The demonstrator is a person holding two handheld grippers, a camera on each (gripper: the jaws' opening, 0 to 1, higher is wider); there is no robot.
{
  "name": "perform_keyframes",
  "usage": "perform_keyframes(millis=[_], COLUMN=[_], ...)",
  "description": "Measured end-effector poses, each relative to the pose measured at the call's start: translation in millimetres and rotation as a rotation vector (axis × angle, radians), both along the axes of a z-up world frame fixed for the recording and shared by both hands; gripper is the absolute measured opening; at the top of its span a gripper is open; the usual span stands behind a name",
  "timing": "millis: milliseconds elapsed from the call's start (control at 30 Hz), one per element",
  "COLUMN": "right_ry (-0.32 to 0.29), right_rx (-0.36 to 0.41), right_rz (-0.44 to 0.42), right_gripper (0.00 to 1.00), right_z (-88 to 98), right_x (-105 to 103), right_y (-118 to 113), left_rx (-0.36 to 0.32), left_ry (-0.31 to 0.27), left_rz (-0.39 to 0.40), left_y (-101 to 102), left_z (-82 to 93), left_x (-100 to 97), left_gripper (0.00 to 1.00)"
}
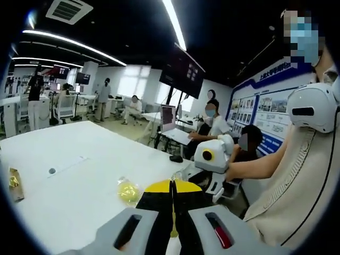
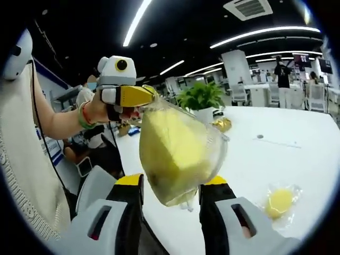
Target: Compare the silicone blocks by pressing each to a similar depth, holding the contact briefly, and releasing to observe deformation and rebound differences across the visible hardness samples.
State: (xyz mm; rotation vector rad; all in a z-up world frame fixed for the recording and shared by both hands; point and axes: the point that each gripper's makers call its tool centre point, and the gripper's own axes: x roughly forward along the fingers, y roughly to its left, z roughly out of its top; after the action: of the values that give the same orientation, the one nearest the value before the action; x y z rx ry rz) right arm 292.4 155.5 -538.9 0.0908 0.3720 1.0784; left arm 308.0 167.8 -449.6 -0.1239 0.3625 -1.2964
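Left gripper view: left gripper (image 1: 172,212) at bottom centre, yellow-tipped black jaws pressed together, only a thin seam between them, nothing pinched. Just beyond the tips, lower centre, a small yellow silicone block in clear wrap (image 1: 128,191) lying on the white table (image 1: 69,175). At lower left edge, a gold-coloured packet (image 1: 15,183) on the same table. Right of centre, right gripper (image 1: 212,159) with white housing, held in a hand (image 1: 232,171) at the table's edge; cannot tell there how its jaws stand. Cream knitted sleeve (image 1: 297,180) along the right side. Seated people (image 1: 212,125) in the background at mid-right.

Right gripper view: right gripper (image 2: 170,196) at bottom centre, jaws spread partway and pinching a large yellow silicone block in clear bag (image 2: 178,154), lifted above the table. At upper left, left gripper (image 2: 135,95) touching the bag's top corner, gripped by a hand (image 2: 101,109) with a green wristband. At lower right, small wrapped yellow block (image 2: 279,202) on the table (image 2: 276,154), apart from the held one. Potted green plant (image 2: 201,98) at centre, behind the bag.
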Motion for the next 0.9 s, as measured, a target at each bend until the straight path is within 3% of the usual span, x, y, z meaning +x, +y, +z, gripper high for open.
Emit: perform_keyframes(millis=[133,200,300,533,667,900], right_ry=[0.017,0.052,0.042,0.061,0.005,0.054], right_rx=[-0.002,0.001,-0.002,-0.012,-0.052,-0.08], right_rz=[-0.043,-0.076,-0.14,-0.2,-0.301,-0.375], right_gripper=[0.47,0.6,0.71,0.7,0.7,0.71], right_z=[-4.5,-8.6,-11.5,-15.3,-10.8,-17.6], right_x=[5,7,10,-4,-4,-14], right_y=[-4,-8,-20,-51,-82,-110], left_rx=[-0.005,-0.004,-0.002,0.002,0.018,0.053], left_ry=[0.032,0.046,0.067,0.125,0.153,0.202], left_rz=[0.01,0.012,0.021,0.074,0.108,0.138], left_y=[0,0,1,1,-1,-11], left_z=[-5.2,-10.5,-18.7,-49.6,-74.0,-115.9], left_x=[2.7,4.1,7.8,28.9,46.9,67.6], left_gripper=[0.0,0.0,0.0,0.0,0.0,0.0])
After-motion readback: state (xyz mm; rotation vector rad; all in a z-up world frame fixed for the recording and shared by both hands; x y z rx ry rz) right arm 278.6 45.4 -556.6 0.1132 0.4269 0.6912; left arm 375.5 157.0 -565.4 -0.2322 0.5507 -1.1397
